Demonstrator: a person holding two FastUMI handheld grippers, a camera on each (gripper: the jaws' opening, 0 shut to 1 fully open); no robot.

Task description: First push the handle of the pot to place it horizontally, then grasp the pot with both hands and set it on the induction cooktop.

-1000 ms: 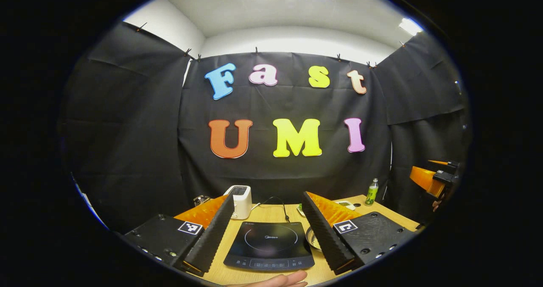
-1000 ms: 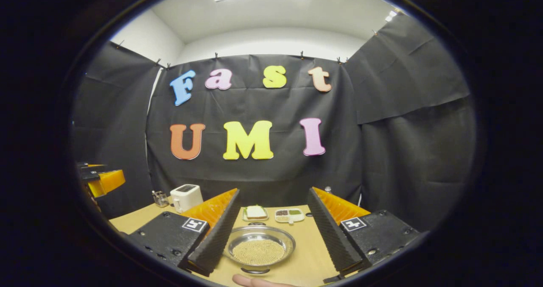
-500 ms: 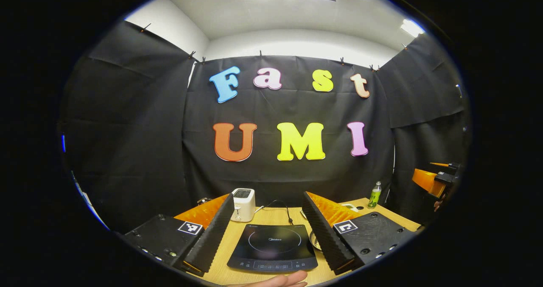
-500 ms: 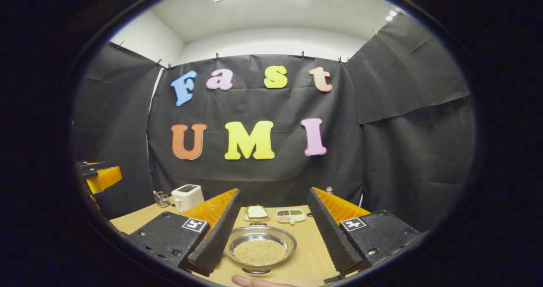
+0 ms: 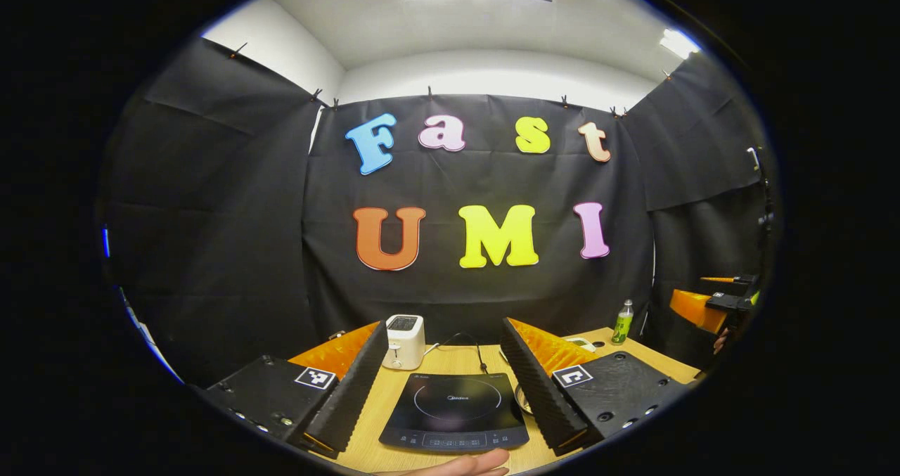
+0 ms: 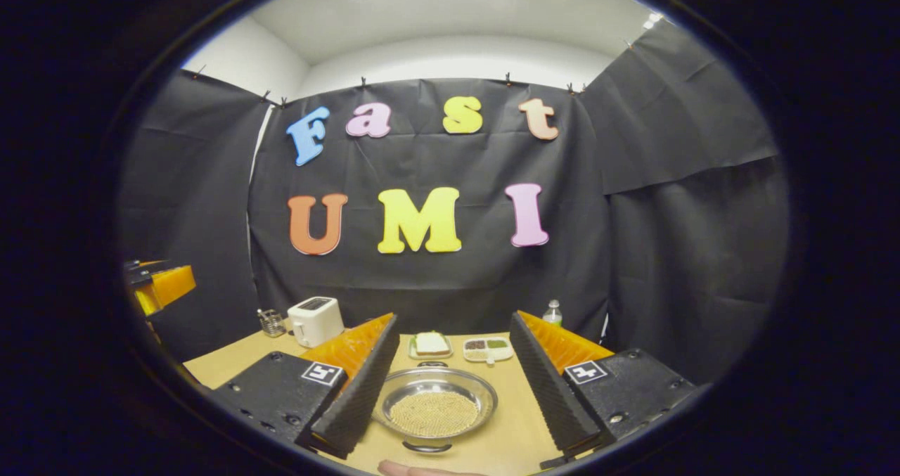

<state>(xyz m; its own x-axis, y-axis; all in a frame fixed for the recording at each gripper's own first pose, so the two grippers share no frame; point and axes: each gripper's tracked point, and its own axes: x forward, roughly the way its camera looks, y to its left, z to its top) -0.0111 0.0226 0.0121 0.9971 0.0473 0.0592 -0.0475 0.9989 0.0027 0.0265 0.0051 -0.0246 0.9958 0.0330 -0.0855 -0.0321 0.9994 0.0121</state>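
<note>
Pot (image 6: 434, 410), a shallow steel pan filled with pale grains, rests on the wooden table (image 6: 513, 441) in the right gripper view, framed between the two fingers of the right gripper (image 6: 450, 384). One small handle of the pot points to 6 o'clock, toward the camera; a second sits at 12 o'clock on the far rim. Jaws of the right gripper stand wide apart and grip nothing; neither finger touches the pot.

Induction cooktop (image 5: 455, 411), dark and flat with a ring on its glass, lies on the table in the left gripper view, between the fingers of the left gripper (image 5: 443, 381). Those jaws are likewise spread wide and hold nothing. A sliver of the pot's rim shows at 3 o'clock from the cooktop, just beside it and partly hidden behind the gripper's finger.

White toaster (image 5: 404, 341) stands at 11 o'clock from the cooktop, near the booth wall, and a black cord (image 5: 470, 344) runs from the cooktop's far edge. A green bottle (image 5: 620, 323) stands at 2 o'clock, by the table's far corner.

Beyond the pot, at 12 o'clock, lie a small tray with a sandwich (image 6: 430, 344) and a divided dish (image 6: 488, 349). A person's hand (image 5: 457, 465) shows at 6 o'clock, at the table's near edge.
</note>
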